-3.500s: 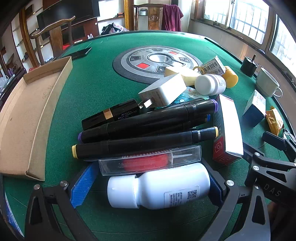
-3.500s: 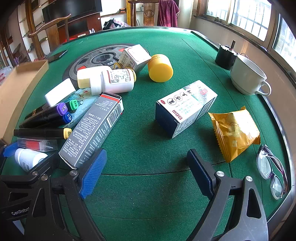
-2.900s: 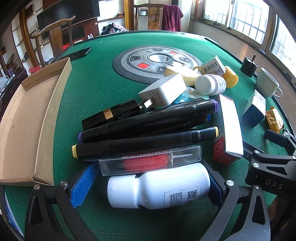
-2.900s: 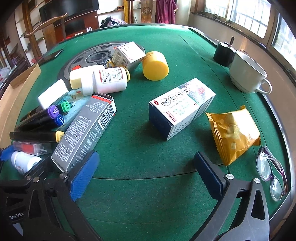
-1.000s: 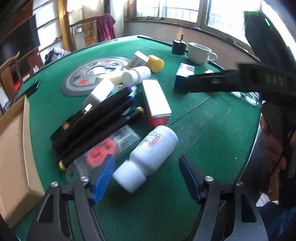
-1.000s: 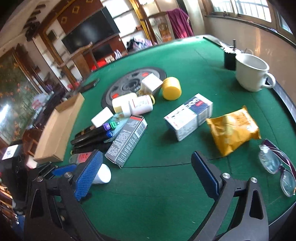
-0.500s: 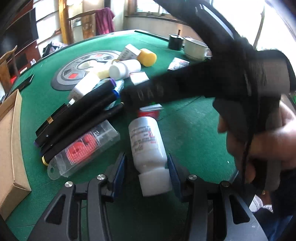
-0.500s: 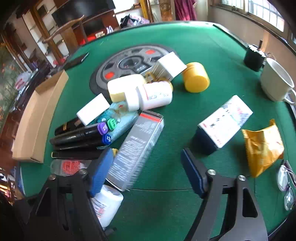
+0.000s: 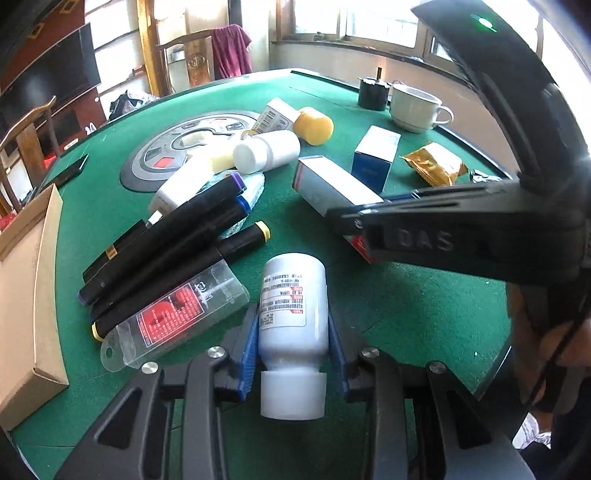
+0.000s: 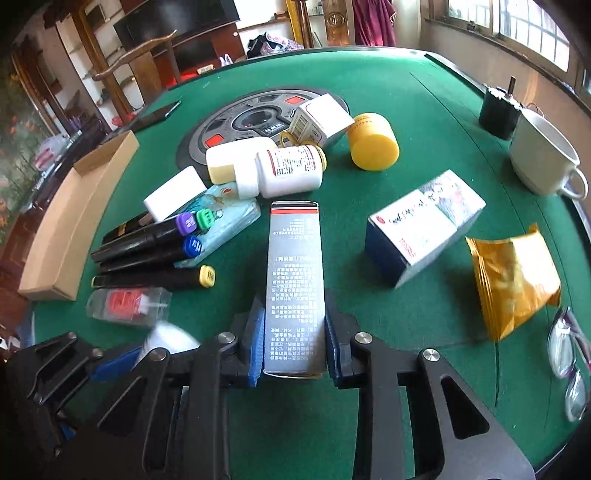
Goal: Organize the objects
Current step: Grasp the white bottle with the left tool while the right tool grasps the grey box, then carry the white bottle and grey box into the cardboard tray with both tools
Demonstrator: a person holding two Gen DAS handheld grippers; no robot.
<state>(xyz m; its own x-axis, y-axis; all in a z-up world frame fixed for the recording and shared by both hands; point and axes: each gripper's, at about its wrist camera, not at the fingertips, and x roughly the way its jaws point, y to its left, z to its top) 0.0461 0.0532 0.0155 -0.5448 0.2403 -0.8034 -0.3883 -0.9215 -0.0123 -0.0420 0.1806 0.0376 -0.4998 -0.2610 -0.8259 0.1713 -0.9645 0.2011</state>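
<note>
A wooden chair (image 10: pixel 136 70) (dark television (image 10: pixel 177 18) behind it) stands beyond the green table (image 10: pixel 406 122).

The right gripper's arm (image 9: pixel 424 229) hides the grey box's (image 9: pixel 332 188) near end; box print illegible.

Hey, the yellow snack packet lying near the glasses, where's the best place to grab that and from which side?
Probably by the crimped end seal of the yellow snack packet, coming down from above. It lies flat on the green felt table, and its puffed middle looks likely to slip or crush, while the flat seal gives the pads a thin edge. Approach from the side away from the glasses, which lie close beside it.
</note>
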